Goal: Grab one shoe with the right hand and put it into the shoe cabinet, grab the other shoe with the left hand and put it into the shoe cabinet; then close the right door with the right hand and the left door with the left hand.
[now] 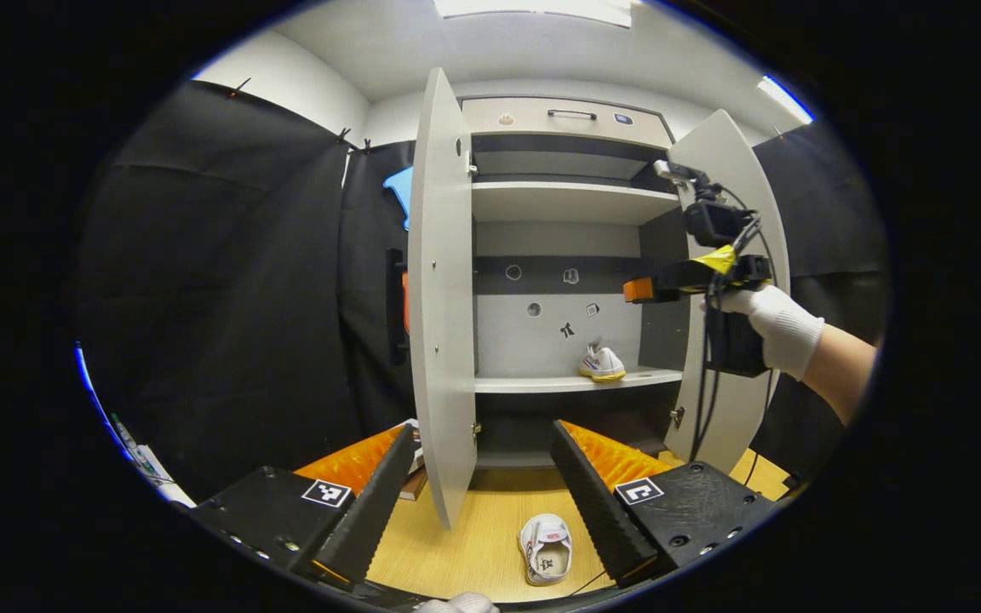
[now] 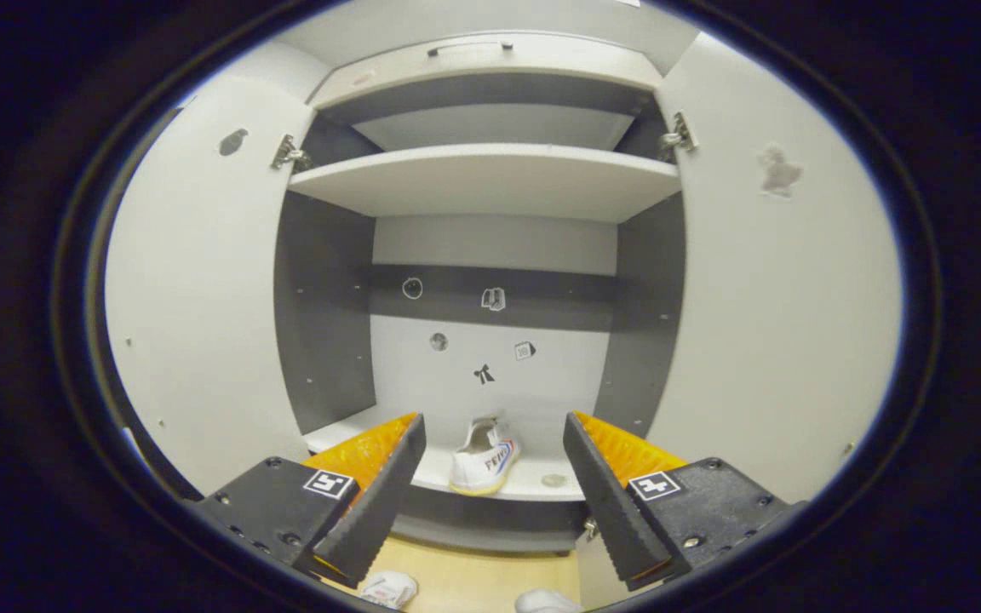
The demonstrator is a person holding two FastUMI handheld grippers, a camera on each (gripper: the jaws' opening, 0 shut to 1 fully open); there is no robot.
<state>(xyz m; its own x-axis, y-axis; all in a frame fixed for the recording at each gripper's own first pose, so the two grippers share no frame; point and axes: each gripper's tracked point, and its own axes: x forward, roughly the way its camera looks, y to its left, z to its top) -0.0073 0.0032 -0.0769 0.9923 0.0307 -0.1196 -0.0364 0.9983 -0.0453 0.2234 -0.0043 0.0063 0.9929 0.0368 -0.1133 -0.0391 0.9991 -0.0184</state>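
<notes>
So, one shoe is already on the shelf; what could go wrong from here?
The shoe on the floor lies close to the left door, so the open left gripper could knock that door while grabbing. The shelved shoe rests near the shelf's front edge; the second shoe may push it off.

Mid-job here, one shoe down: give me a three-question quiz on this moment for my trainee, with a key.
1. True or false: a shoe already stands on the cabinet shelf.
2. Where does the second shoe lie? A) on the top shelf B) on the wooden floor in front of the cabinet C) between the right gripper's fingers
3. Fill in: both cabinet doors, the left door and the right door, stand ____.

Key
1. True.
2. B; it lies just ahead of the left gripper, whose jaws are open and hold nothing.
3. Open. The right gripper is open too, in front of the shelf.
</notes>
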